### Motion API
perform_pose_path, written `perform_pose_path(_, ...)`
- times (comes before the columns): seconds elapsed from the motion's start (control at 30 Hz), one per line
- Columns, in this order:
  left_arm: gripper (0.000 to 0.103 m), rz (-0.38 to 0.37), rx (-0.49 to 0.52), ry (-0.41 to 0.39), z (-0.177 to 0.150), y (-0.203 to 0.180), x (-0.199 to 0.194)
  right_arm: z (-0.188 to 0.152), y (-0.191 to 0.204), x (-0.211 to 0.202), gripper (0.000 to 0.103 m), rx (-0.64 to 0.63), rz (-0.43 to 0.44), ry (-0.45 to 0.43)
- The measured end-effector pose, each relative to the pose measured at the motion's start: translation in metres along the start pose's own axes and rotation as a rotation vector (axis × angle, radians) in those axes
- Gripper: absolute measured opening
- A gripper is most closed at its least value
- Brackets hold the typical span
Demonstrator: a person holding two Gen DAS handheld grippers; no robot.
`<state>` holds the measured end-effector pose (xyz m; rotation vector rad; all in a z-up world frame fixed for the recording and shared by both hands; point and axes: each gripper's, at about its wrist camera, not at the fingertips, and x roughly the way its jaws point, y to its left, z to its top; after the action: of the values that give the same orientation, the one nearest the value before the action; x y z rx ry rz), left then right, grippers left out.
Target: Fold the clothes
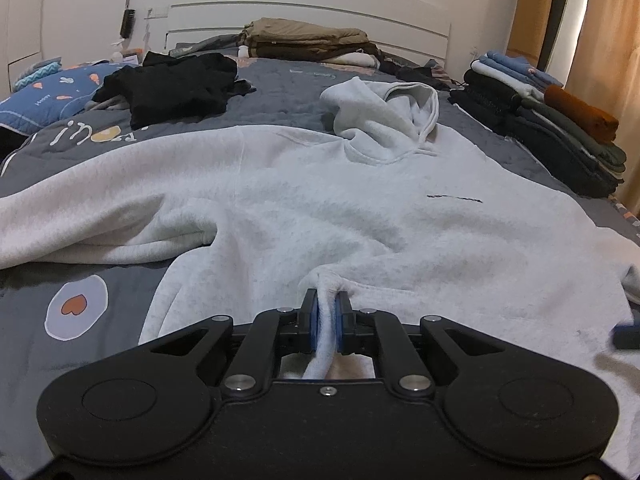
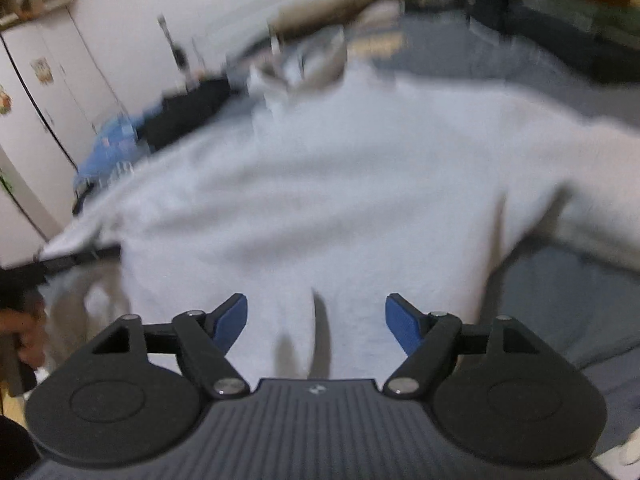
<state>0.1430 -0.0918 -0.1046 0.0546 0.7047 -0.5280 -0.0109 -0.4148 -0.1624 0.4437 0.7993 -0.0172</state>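
Note:
A light grey hoodie [image 1: 320,200] lies spread face up on the bed, hood [image 1: 384,116] at the far end, one sleeve stretched out to the left. My left gripper [image 1: 327,304] is shut on a pinch of the hoodie's bottom hem. In the blurred right wrist view the same hoodie [image 2: 340,184] fills the middle. My right gripper [image 2: 316,312] is open and empty, its blue pads [image 2: 234,320] wide apart just above the hem.
The bed has a grey quilt [image 1: 68,344] with printed shapes. A black garment pile [image 1: 176,88] lies far left, folded brown clothes [image 1: 308,42] by the headboard, and a stack of folded clothes [image 1: 552,128] at the right edge. A blue pillow [image 1: 44,96] lies far left.

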Motion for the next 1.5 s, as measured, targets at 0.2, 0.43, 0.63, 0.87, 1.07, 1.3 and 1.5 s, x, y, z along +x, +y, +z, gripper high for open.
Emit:
perform_pose_path(0.2, 0.009, -0.006, 0.000, 0.014, -0.001, 0.002, 0.001, 0.004, 0.008, 0.010, 0.010, 0.041, 0.095, 0.020)
perform_pose_path(0.43, 0.010, -0.003, 0.002, 0.015, -0.002, 0.003, 0.001, 0.025, 0.025, -0.006, 0.007, -0.058, 0.107, -0.202)
perform_pose_path(0.63, 0.013, -0.006, -0.003, 0.025, -0.004, 0.004, 0.002, 0.035, 0.015, 0.016, 0.011, -0.087, 0.064, -0.134)
perform_pose_path(0.87, 0.020, -0.025, -0.031, -0.007, 0.002, 0.010, -0.018, 0.028, 0.000, -0.038, 0.039, -0.019, 0.052, -0.130)
perform_pose_path(1.07, 0.032, -0.077, 0.009, -0.081, -0.003, -0.002, -0.057, -0.010, 0.012, -0.104, 0.052, -0.143, -0.034, -0.201)
perform_pose_path(1.3, 0.041, -0.116, 0.064, -0.097, -0.032, -0.009, -0.095, -0.080, 0.022, -0.113, 0.055, -0.217, -0.119, -0.096)
perform_pose_path(1.5, 0.042, -0.082, 0.121, -0.058, -0.071, 0.010, -0.123, -0.117, 0.030, -0.113, 0.058, -0.290, -0.107, -0.051)
